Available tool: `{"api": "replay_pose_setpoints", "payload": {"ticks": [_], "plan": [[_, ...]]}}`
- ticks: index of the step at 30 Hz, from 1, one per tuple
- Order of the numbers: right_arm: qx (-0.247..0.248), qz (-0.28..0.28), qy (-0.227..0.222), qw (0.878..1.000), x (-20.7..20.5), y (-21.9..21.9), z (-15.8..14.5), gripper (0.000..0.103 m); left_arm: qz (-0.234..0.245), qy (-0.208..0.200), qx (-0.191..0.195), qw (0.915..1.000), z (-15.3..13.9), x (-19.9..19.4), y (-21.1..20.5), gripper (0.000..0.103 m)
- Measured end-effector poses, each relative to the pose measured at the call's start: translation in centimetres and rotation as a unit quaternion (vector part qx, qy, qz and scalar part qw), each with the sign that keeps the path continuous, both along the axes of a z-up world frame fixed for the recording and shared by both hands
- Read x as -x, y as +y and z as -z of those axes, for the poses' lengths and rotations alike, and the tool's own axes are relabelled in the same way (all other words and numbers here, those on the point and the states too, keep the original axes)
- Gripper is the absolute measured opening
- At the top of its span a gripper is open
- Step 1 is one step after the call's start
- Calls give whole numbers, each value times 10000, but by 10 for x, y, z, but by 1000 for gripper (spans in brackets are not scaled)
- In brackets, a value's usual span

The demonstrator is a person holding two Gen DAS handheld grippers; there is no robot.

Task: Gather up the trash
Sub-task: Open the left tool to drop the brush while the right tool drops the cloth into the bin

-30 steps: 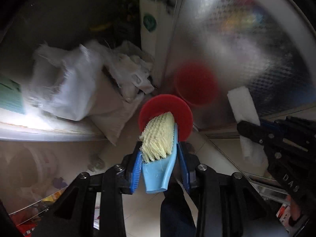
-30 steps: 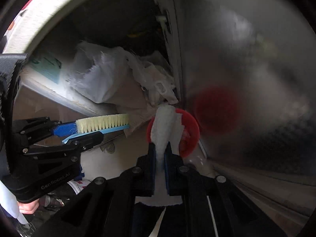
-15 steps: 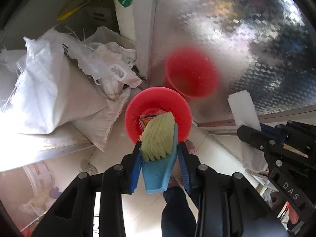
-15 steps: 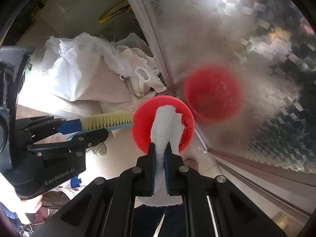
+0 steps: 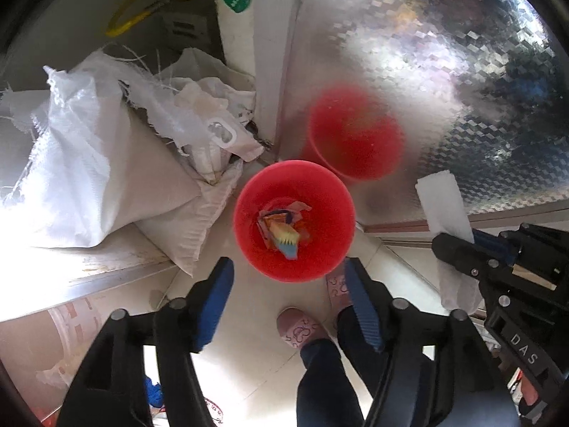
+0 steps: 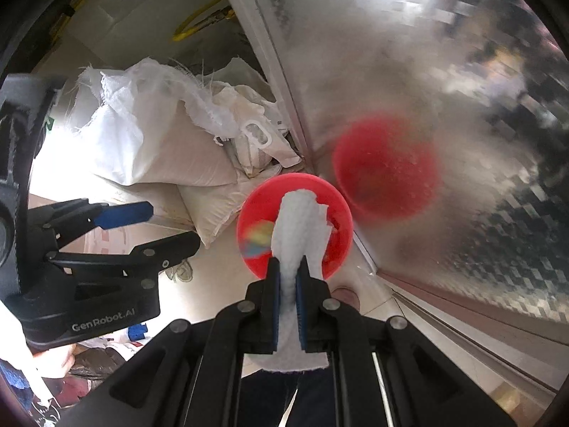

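The left claw [image 5: 288,281] is seen spread wide and empty above the one red bin [image 5: 245,227]; its jaws have just been opening, and the single brush [image 5: 286,240], gripped a second ago, now lies inside among wrappers. One tissue [image 6: 297,227] is pinched in the right claw [image 6: 288,270] over the bin.

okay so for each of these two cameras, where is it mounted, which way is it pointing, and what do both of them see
Left wrist: on the left gripper, facing down into the red bin; slippers and trouser legs show.
Right wrist: on the right gripper, angled down over the bin; it pinches a white paper towel; a hand shows at lower left.
Shared: bin, brush, white sacks, each other's gripper.
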State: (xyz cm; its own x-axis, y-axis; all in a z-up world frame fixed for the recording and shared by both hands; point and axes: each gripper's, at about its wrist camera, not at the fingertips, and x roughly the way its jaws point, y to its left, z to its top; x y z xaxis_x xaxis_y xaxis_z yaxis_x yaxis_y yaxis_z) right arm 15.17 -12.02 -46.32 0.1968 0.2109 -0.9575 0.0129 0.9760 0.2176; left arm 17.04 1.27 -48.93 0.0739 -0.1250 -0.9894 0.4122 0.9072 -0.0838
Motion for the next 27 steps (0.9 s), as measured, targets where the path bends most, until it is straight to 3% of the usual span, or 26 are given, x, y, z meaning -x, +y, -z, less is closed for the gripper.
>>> {"api": "replay_pose_setpoints", "payload": {"ticks": [24,27], "plan": [[152,-1395,-4,9901,-28,59,16,8,-1143,-25,-308,9930,14,4,69,69],[244,-1485,47,9886,-29,66,18,18,-1203,6,-333,9922,17,5,72,69]]}}
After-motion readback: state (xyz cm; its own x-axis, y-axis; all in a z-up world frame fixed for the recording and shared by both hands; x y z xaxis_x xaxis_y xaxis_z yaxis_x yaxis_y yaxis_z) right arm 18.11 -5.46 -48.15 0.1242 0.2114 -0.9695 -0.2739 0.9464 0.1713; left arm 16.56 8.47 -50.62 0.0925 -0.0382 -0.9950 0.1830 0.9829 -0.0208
